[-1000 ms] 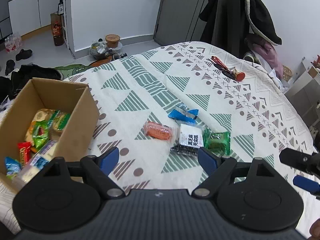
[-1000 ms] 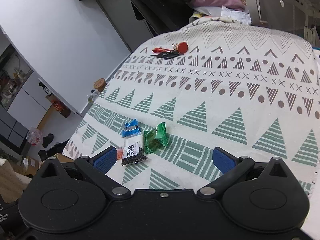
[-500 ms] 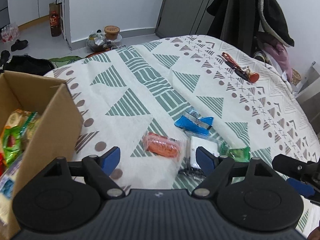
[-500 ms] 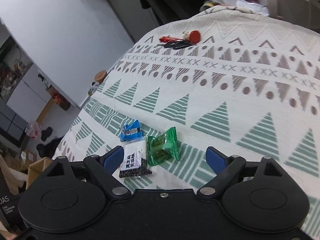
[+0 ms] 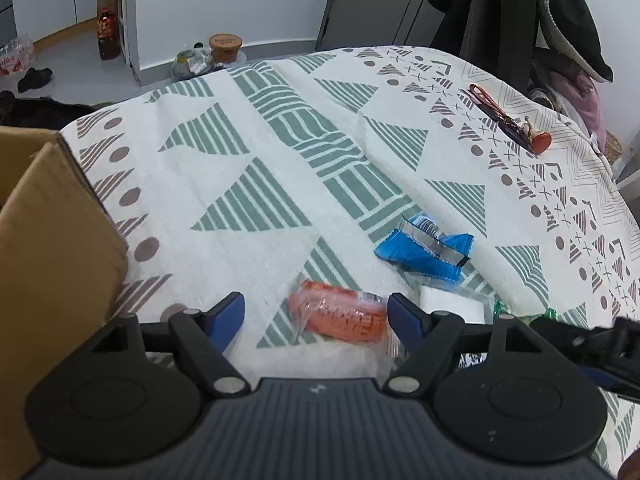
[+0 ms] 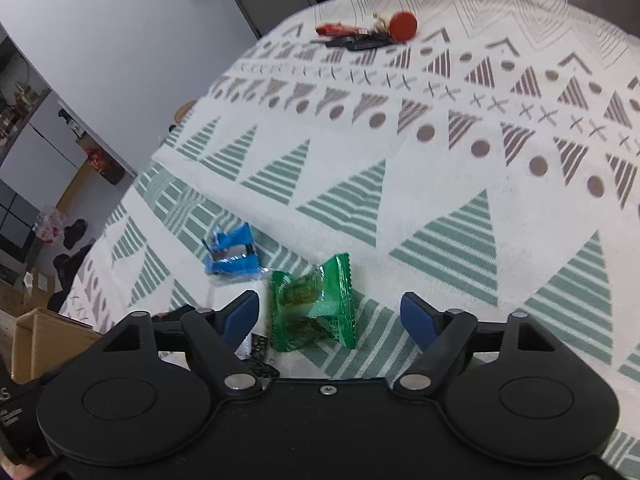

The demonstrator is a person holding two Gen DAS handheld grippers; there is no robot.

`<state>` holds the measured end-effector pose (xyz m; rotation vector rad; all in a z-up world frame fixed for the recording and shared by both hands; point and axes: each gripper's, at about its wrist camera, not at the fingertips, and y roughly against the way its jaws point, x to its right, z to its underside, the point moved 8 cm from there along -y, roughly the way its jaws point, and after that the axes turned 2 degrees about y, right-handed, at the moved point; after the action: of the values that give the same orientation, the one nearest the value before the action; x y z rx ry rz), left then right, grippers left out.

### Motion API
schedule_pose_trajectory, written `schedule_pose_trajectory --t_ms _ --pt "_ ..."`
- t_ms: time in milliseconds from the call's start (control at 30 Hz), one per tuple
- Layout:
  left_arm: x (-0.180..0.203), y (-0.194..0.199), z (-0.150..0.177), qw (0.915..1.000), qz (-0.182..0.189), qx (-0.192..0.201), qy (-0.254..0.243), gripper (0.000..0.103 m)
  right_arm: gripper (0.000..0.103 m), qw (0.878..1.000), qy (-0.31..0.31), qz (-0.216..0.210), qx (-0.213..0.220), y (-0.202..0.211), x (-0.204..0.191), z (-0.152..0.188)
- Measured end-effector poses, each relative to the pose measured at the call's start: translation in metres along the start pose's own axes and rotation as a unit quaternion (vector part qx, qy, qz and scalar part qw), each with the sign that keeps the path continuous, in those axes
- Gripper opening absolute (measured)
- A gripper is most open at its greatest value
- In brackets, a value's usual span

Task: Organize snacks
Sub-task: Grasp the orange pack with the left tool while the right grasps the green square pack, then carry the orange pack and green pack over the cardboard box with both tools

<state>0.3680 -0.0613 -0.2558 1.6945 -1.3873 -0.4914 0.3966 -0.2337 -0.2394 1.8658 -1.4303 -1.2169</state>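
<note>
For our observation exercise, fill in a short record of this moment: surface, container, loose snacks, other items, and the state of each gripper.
surface: patterned cloth with green triangles
container: cardboard box at the left edge, contents out of view
loose snacks: orange packet, blue packet, white packet, green packet
other items: keys with a red tag at the far side
left gripper: open, orange packet lies between its fingers
right gripper: open, green packet lies between its fingers

The right gripper hangs spread wide over a green snack packet on the bed, a blue packet nearby.
</note>
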Motion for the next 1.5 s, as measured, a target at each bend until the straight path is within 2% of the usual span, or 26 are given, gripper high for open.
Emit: schedule_pose_trajectory --t_ms 33,200,233,300,367,533,700,1100,1500 --pt "0.001 -0.001 0.0 1.0 0.0 0.0 -0.002 0.076 0.073 1.0 -0.001 0.001 -0.004 -0.003 0.001 0.0" --pt "0.008 -0.003 0.003 0.9999 0.007 -0.002 -0.008 0.055 0.073 1.0 0.006 0.004 0.001 -0.009 -0.001 0.0" --pt "0.01 -0.003 0.004 0.9999 0.01 -0.004 -0.009 0.054 0.072 1.0 0.006 0.007 0.002 -0.01 -0.001 0.0" --pt "0.01 -0.002 0.005 0.9999 0.013 -0.006 -0.004 0.049 0.059 1.0 0.012 0.011 0.005 -0.011 -0.003 0.0" --pt "0.009 0.001 0.006 0.9999 0.014 -0.008 0.0 0.048 0.034 1.0 0.013 -0.005 0.0 -0.013 -0.007 0.0" --pt "0.005 0.009 0.008 0.9999 0.007 -0.008 0.001 0.047 0.031 1.0 -0.001 -0.005 0.002 -0.004 -0.003 0.001" --pt "0.0 0.029 0.007 1.0 -0.005 0.003 0.004 0.047 0.03 0.999 -0.01 -0.016 0.027 0.018 -0.005 -0.007" --pt "0.001 0.093 -0.002 0.9989 -0.018 0.045 0.001 0.047 0.029 0.996 0.009 -0.061 0.068 0.061 -0.034 -0.011" --pt "-0.012 0.145 -0.003 0.9959 -0.041 0.08 0.012 0.047 0.029 0.991 0.026 -0.079 0.106 0.101 -0.058 -0.005"
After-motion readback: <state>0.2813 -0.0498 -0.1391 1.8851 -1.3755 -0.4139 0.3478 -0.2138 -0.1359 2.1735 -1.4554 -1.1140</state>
